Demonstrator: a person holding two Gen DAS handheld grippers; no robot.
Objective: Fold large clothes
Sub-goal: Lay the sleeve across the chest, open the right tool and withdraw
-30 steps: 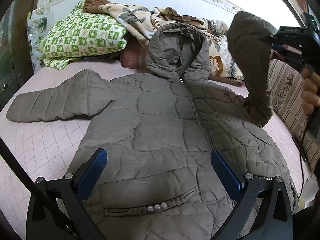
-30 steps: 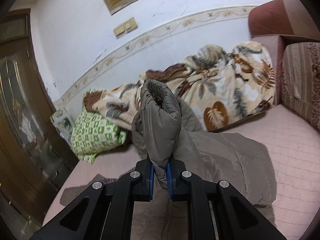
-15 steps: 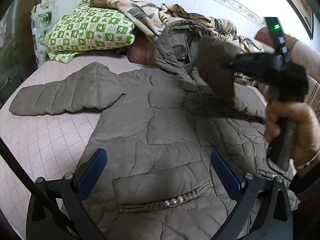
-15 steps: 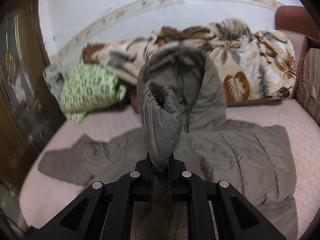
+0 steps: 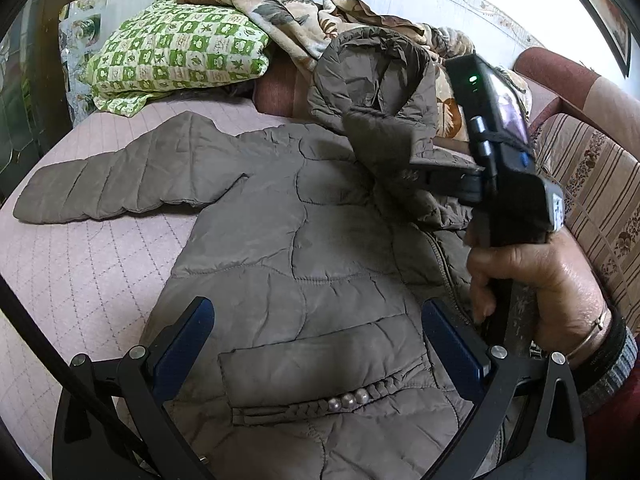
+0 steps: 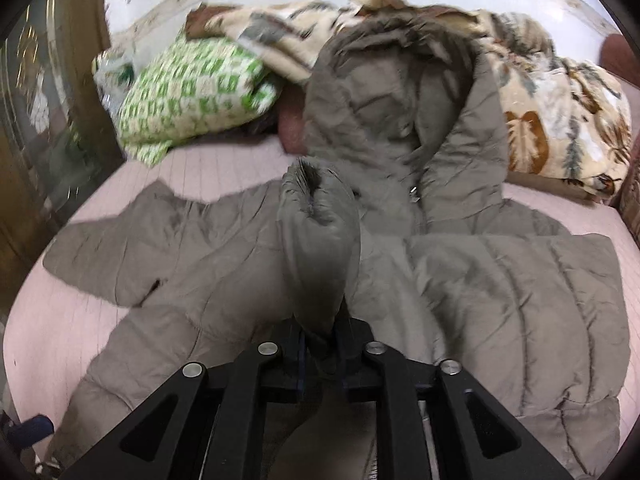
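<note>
A grey-brown quilted hooded jacket (image 5: 304,248) lies front up on the pink bed (image 5: 80,280), one sleeve (image 5: 120,184) stretched out to the left. My left gripper (image 5: 316,344) is open and empty, hovering over the jacket's pocket with the pearl trim (image 5: 348,400). My right gripper (image 6: 322,344) is shut on the cuff of the other sleeve (image 6: 320,236) and holds it over the jacket's chest. In the left wrist view the right gripper (image 5: 452,180) sits at the right with that sleeve (image 5: 384,148) folded across towards the hood (image 5: 376,68).
A green checked pillow (image 5: 176,56) and a leaf-print blanket (image 6: 560,120) lie at the head of the bed. A striped cushion (image 5: 592,192) stands at the right. A dark wooden door (image 6: 48,120) is at the left.
My right gripper has carried the sleeve down and leftward, from high beside the jacket to over its chest. My left gripper has stayed open, drifting slightly towards the hem.
</note>
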